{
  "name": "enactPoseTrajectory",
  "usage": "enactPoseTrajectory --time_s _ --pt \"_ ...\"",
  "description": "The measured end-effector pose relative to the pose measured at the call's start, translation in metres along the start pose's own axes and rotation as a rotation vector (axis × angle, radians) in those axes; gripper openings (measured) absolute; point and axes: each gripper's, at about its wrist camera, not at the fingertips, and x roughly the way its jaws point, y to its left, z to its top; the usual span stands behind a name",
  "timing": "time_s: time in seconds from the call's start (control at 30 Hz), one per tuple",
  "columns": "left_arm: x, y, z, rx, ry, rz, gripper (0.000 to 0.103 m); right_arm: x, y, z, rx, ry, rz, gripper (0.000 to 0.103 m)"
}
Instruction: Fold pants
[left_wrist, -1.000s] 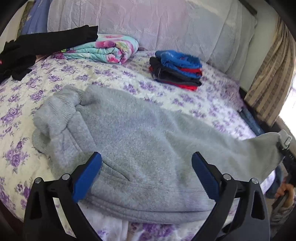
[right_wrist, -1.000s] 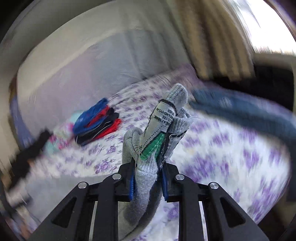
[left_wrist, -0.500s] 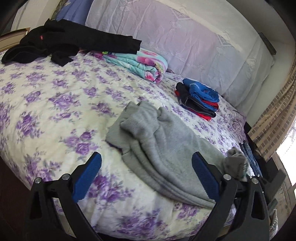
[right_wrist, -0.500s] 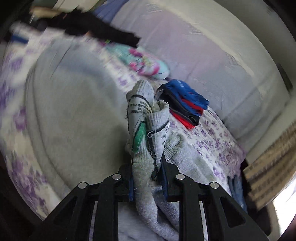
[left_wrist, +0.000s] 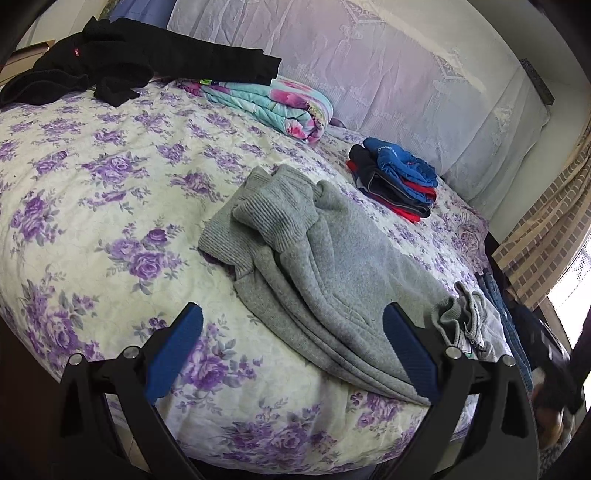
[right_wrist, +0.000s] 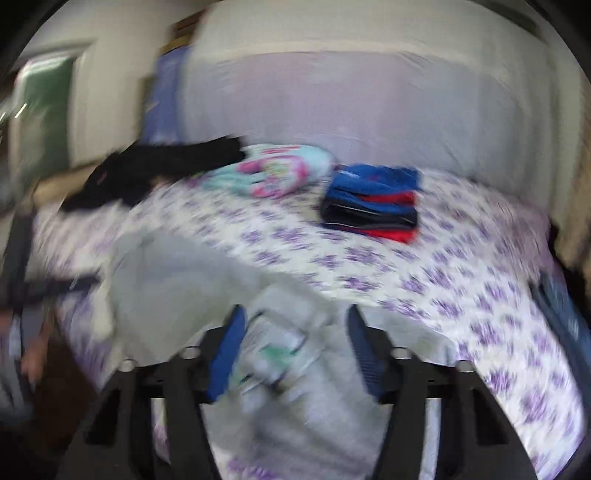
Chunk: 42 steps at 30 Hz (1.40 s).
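Nearest, the left gripper (left_wrist: 291, 354) is seen with its blue-padded jaws spread wide apart and nothing between them, held over the near edge of the bed (left_wrist: 92, 192). The right gripper (right_wrist: 295, 350) is likewise seen with its jaws parted; grey cloth lies between and under them, though the blur in the right wrist view leaves it unclear whether the pads touch it.

The grey pants (left_wrist: 332, 273) are laid on the flowered bedspread near the right part of the near edge, doubled over lengthwise so that the layers are stacked in steps along their near side. The ribbed cuffs are bunched at the end toward the middle of the bed, and the waistband (a crumpled bit with a drawstring) is seen at the end by the right edge. In the right wrist view the pants (right_wrist: 207, 288) are shown only as a smeared grey mass.

Farther back, a folded stack of blue, red and dark clothes (left_wrist: 395, 181) is placed near the far right corner. A folded floral blanket (left_wrist: 280, 99) is set by the far edge, with a black garment (left_wrist: 140, 70) draped partly over it toward the far left corner. Behind these, a pale lace-covered headboard (left_wrist: 369, 62) is seen.
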Motion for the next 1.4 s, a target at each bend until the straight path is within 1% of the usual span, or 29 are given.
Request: enactPoseTrajectory --time_s 0.03,0.07,0.1,0.17,0.2,0.23,0.3,0.33,0.37,0.4,0.43,0.47,0.5,0.53,0.57,0.6,0.63,0.67,0.73,0.8,1.0,1.03,1.1,1.13,1.17,1.2,1.27,1.3,1.4 --pt "0.001 -0.001 -0.001 0.002 0.002 0.0 0.096 0.012 -0.007 0.003 0.026 0.026 -0.03 0.047" --pt "0.002 -0.003 -0.001 0.006 0.005 0.001 0.096 0.022 -0.006 0.001 0.02 0.046 -0.043 0.047" --pt "0.003 -0.005 -0.002 0.012 0.008 0.005 0.096 0.031 0.0 -0.003 0.0 0.065 -0.065 0.047" --pt "0.006 -0.009 -0.004 0.031 0.018 0.021 0.096 0.051 0.018 -0.021 -0.074 0.133 -0.105 0.048" --pt "0.008 -0.009 -0.004 0.035 0.023 0.025 0.096 0.063 0.022 -0.03 -0.083 0.17 -0.106 0.049" --pt "0.01 -0.01 -0.005 0.037 0.03 0.027 0.096 0.076 0.021 -0.041 -0.052 0.211 -0.082 0.049" --pt "0.013 -0.011 -0.007 0.039 0.039 0.028 0.096 0.083 0.021 -0.049 -0.02 0.178 -0.073 0.05" --pt "0.014 -0.012 -0.007 0.039 0.043 0.03 0.096 0.079 0.021 -0.045 -0.026 0.183 -0.068 0.05" --pt "0.016 -0.011 -0.007 0.038 0.049 0.032 0.096 0.074 0.02 -0.042 -0.026 0.169 -0.066 0.05" --pt "0.018 -0.011 -0.007 0.036 0.054 0.032 0.096 0.065 0.02 -0.038 -0.023 0.126 -0.072 0.051" --pt "0.02 -0.01 -0.007 0.033 0.056 0.032 0.096 0.051 0.022 -0.034 -0.029 0.072 -0.085 0.056" --pt "0.021 -0.01 -0.006 0.03 0.056 0.033 0.096 0.047 0.024 -0.032 -0.044 0.044 -0.088 0.06" --pt "0.023 -0.01 -0.005 0.025 0.056 0.032 0.096 0.045 0.025 -0.032 -0.063 0.037 -0.085 0.068" --pt "0.025 -0.01 -0.004 0.021 0.056 0.032 0.096 0.052 0.029 -0.034 -0.089 0.075 -0.067 0.074" --pt "0.027 -0.011 -0.002 0.02 0.056 0.028 0.096 0.07 0.031 -0.039 -0.103 0.16 -0.036 0.076" --pt "0.029 -0.011 0.0 0.021 0.056 0.025 0.096 0.084 0.03 -0.048 -0.096 0.218 -0.023 0.077" --pt "0.032 -0.012 0.003 0.021 0.056 0.02 0.096 0.085 0.028 -0.055 -0.082 0.175 -0.023 0.079" --pt "0.035 -0.012 0.005 0.021 0.058 0.014 0.096 0.085 0.027 -0.057 -0.075 0.163 -0.021 0.079" --pt "0.044 -0.01 0.011 0.002 0.068 0.006 0.096 0.083 0.027 -0.054 -0.065 0.169 -0.018 0.079" --pt "0.051 -0.004 0.018 -0.044 0.077 -0.023 0.096 0.083 0.025 -0.054 -0.065 0.165 -0.009 0.079" --pt "0.056 0.013 0.033 -0.166 0.043 -0.12 0.095 0.083 0.025 -0.055 -0.064 0.16 -0.008 0.079" --pt "0.058 0.016 0.036 -0.18 0.042 -0.129 0.093 0.083 0.025 -0.055 -0.063 0.159 -0.008 0.079" --pt "0.061 0.022 0.04 -0.21 0.035 -0.113 0.069 0.083 0.023 -0.055 -0.064 0.159 -0.006 0.079" --pt "0.064 0.028 0.042 -0.233 0.046 -0.12 0.053 0.083 0.023 -0.055 -0.063 0.159 -0.006 0.079" --pt "0.067 0.032 0.042 -0.259 0.057 -0.157 0.044 0.083 0.024 -0.055 -0.062 0.159 -0.006 0.079" --pt "0.067 0.035 0.042 -0.272 0.061 -0.181 0.042 0.083 0.024 -0.055 -0.06 0.16 -0.006 0.079" --pt "0.061 0.029 0.041 -0.241 0.045 -0.172 0.036 0.083 0.025 -0.056 -0.061 0.158 -0.008 0.08" --pt "0.057 0.025 0.041 -0.221 0.03 -0.162 0.035 0.083 0.025 -0.055 -0.06 0.157 -0.005 0.08" --pt "0.042 0.006 0.044 -0.148 -0.018 -0.137 0.033 0.075 0.02 -0.05 -0.024 0.137 0.07 0.092"
